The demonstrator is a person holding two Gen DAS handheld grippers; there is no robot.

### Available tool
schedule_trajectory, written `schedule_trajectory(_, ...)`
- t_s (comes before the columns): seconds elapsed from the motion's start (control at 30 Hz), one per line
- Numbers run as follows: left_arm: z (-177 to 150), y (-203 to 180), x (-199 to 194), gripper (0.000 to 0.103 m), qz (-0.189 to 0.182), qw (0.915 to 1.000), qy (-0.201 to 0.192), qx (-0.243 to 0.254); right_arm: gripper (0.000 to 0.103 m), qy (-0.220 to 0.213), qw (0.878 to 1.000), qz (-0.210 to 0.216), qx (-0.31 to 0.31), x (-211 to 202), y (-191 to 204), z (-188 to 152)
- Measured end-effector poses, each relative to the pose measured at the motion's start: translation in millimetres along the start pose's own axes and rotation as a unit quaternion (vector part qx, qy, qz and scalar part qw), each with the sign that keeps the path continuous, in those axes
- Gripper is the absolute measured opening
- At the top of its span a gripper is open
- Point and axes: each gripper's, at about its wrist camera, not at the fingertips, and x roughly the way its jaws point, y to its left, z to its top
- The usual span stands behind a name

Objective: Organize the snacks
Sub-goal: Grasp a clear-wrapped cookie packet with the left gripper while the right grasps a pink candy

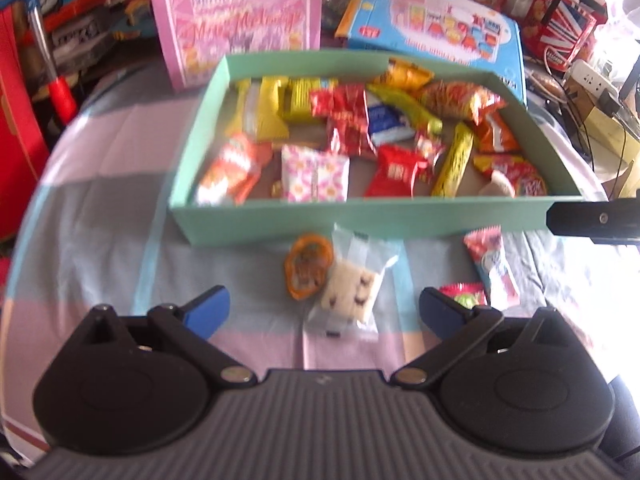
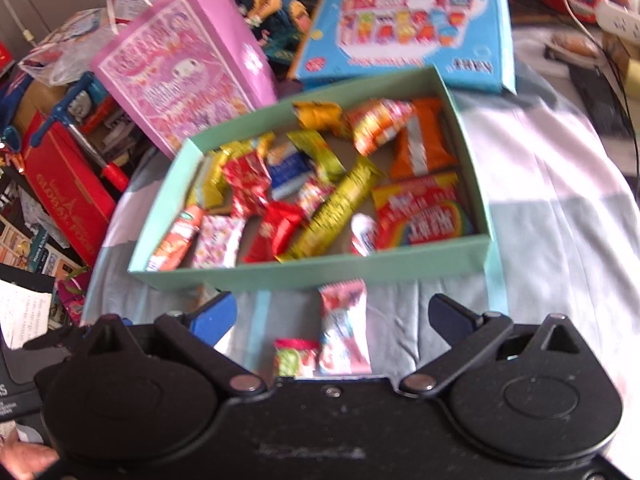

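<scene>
Crinkly plastic packets are lying on the worktop [image 1: 100, 240] just in front of the green box [image 1: 304, 220]. Left tool [image 1: 324, 308] is hovering spread over the clear packet [image 1: 352, 284]; right tool [image 2: 332, 320] is spread over the pink packet [image 2: 344, 328]. Both packets look light, soft and slippery, so pinching across the middle seems safest.
</scene>
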Motion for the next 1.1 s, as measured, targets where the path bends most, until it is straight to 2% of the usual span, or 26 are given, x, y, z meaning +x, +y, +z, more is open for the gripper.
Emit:
schedule_trajectory(0.13, -5.8, -5.1, 13.0, 0.102, -0.010, 0.9999, 0.009, 0.001, 0.103, 0.022, 0.999, -0.002, 0.023, 13.0, -11.4, -10.7)
schedule_trajectory(0.2, -5.0, -9.7, 16.5, 0.096, -0.012, 0.9999, 0.003, 0.007, 0.103, 0.023, 0.999, -0.007, 0.026, 17.4, -14.9, -14.6)
schedule_trajectory(0.23, -4.1, -11.9, 18.2, 0.090, -0.016, 0.9998, 0.001, 0.011, 0.103, 0.024, 0.999, -0.009, 0.026, 19.2, -16.1, -15.6)
schedule_trajectory(0.3, -1.3, -16.3, 21.2, 0.077, -0.023, 0.9996, -0.005, 0.016, 0.097, 0.023, 0.999, -0.014, 0.024, 22.5, -17.9, -16.4)
schedule_trajectory(0.37, 2.3, -21.4, 24.2, 0.056, -0.037, 0.9990, -0.007, 0.024, 0.084, 0.024, 0.999, -0.019, 0.017, 25.9, -18.1, -16.4)
schedule_trajectory(0.4, 2.9, -24.3, 26.7, 0.053, -0.046, 0.9985, -0.001, 0.030, 0.080, 0.025, 0.999, -0.020, 0.013, 28.3, -17.0, -16.0)
schedule_trajectory(0.43, 2.8, -27.3, 29.2, 0.051, -0.054, 0.9978, 0.004, 0.037, 0.070, 0.025, 0.999, -0.019, 0.006, 30.8, -15.2, -16.2)
schedule_trajectory(0.47, 1.3, -31.1, 29.0, 0.051, -0.052, 0.9975, -0.001, 0.047, 0.061, 0.027, 0.999, -0.019, -0.003, 33.3, -12.7, -16.8)
schedule_trajectory(0.53, 0.0, -35.3, 28.9, 0.051, -0.058, 0.9965, -0.004, 0.060, 0.053, 0.034, 0.999, -0.020, -0.024, 40.7, -4.9, -17.0)
schedule_trajectory(0.63, 0.8, -33.7, 29.6, 0.055, -0.062, 0.9964, -0.004, 0.058, 0.052, 0.042, 0.998, -0.024, -0.050, 53.1, 7.0, -18.5)
schedule_trajectory(0.7, 1.0, -29.0, 32.3, 0.061, -0.048, 0.9974, -0.002, 0.055, 0.052, 0.045, 0.996, -0.030, -0.068, 61.5, 16.2, -19.5)
schedule_trajectory(0.8, 0.1, -15.3, 41.3, 0.061, -0.046, 0.9983, 0.018, 0.030, 0.050, 0.038, 0.991, -0.047, -0.118, 69.3, 34.2, -22.8)
schedule_trajectory(0.83, -0.8, -11.3, 44.2, 0.061, -0.048, 0.9983, 0.025, 0.023, 0.047, 0.035, 0.988, -0.057, -0.138, 72.3, 39.6, -24.4)
schedule_trajectory(0.87, -2.2, -9.1, 44.7, 0.061, -0.050, 0.9983, 0.024, 0.021, 0.039, 0.030, 0.984, -0.072, -0.161, 74.9, 45.5, -27.2)
schedule_trajectory(0.93, -2.1, -10.3, 44.8, 0.061, -0.049, 0.9982, 0.023, 0.024, 0.034, 0.022, 0.975, -0.090, -0.201, 78.1, 53.9, -32.1)
schedule_trajectory(1.1, -0.7, -20.6, 45.7, 0.060, -0.061, 0.9973, 0.023, 0.035, 0.030, 0.021, 0.977, -0.082, -0.196, 76.1, 47.5, -29.7)
